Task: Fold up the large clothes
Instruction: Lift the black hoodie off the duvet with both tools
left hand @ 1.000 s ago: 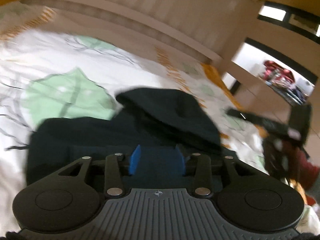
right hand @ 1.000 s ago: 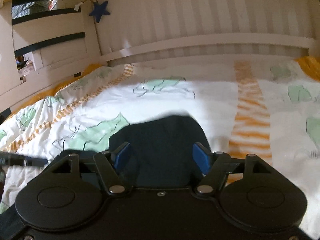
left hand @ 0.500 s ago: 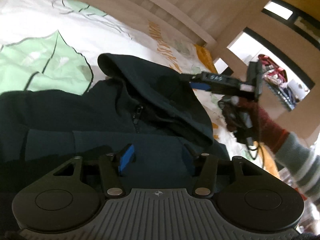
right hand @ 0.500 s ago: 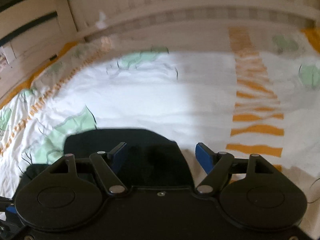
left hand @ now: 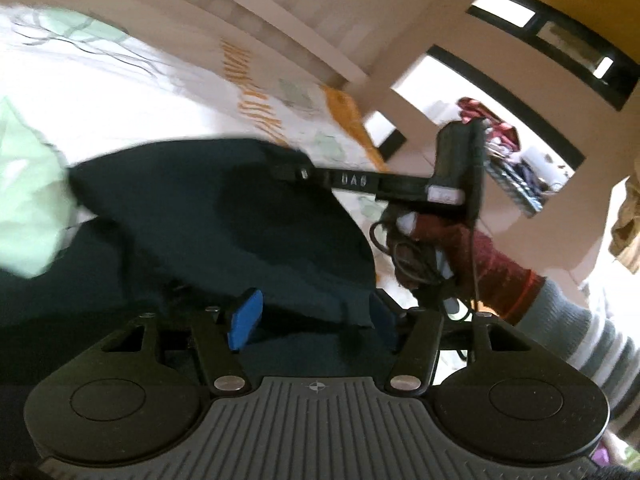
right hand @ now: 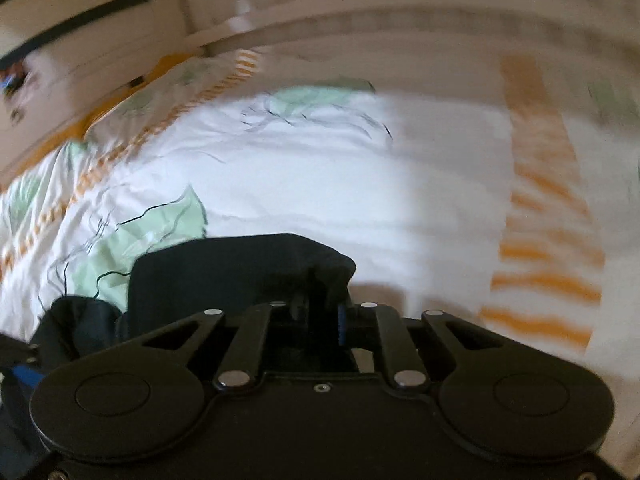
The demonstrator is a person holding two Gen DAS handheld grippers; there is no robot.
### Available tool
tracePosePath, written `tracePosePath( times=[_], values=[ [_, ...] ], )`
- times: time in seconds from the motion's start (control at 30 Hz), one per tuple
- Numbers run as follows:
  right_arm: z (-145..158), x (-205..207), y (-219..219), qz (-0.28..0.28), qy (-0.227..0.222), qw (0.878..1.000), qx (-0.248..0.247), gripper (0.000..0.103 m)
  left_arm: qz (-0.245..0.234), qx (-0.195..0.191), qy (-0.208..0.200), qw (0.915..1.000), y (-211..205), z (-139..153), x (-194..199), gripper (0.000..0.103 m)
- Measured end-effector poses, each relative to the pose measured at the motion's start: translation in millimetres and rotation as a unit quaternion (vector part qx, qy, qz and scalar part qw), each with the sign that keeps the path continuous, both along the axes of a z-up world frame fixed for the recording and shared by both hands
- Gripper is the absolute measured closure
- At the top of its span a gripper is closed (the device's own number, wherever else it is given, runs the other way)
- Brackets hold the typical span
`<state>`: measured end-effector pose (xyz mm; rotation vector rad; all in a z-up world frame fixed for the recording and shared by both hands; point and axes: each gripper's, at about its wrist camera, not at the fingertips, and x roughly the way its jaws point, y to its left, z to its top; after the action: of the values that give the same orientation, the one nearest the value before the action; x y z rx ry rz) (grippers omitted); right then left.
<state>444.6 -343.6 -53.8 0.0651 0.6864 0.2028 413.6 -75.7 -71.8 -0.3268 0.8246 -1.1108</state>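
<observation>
A dark navy hoodie [left hand: 224, 216] lies on the bed; its hood is lifted. My left gripper [left hand: 312, 316] is open, its blue pads just above the hoodie's body below the hood. In the left wrist view my right gripper [left hand: 288, 171] reaches in from the right and pinches the hood's edge. In the right wrist view my right gripper [right hand: 324, 312] is shut on a fold of the hood [right hand: 240, 268].
The bed has a white cover [right hand: 320, 168] with green leaves and orange stripes. A slatted white bed rail [right hand: 360, 12] runs along the far side. The person's arm in a red and striped sleeve [left hand: 520, 280] is at the right.
My right gripper has closed on the hood's edge and lifted it. My left gripper stays open over the hoodie and has shifted slightly.
</observation>
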Motion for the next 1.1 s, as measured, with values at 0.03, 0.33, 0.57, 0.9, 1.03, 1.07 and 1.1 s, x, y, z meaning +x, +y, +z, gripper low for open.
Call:
tracePosePath(
  times=[0.03,0.33,0.57,0.9,1.03,1.07,1.1],
  values=[
    [10.1,-1.9,6.9,0.011,-0.016,1.000,-0.020,0.084,-0.009,0.001,0.004,1.0000,-8.2,-3.0,4.6,0.045],
    [74.3,-51.7,64.8,0.110,-0.153,0.976,-0.104,0.084,0.031,0.037,0.027,0.9985,-47.1,-40.7,39.4,0.045],
    [53.1,-112.6,96.5,0.160,-0.182,0.961,-0.136,0.085,0.020,0.058,0.030,0.9977,-8.6,-38.8,-0.1,0.044],
    [-8.1,-191.7,155.9,0.265,-0.157,0.922,-0.234,0.084,0.038,0.102,0.008,0.9941,101.8,-31.3,-99.2,0.043],
    [-48.5,-214.3,181.8,0.306,-0.114,0.905,-0.274,0.076,0.084,0.093,0.017,0.9920,118.8,-26.7,-90.5,0.037],
    [-54.9,-217.2,183.4,0.305,-0.107,0.905,-0.276,0.072,0.093,0.084,0.025,0.9918,116.6,-24.7,-83.4,0.036],
    [-58.6,-219.8,184.0,0.300,-0.106,0.907,-0.276,0.068,0.101,0.075,0.032,0.9915,112.5,-22.1,-79.1,0.036]
  ],
)
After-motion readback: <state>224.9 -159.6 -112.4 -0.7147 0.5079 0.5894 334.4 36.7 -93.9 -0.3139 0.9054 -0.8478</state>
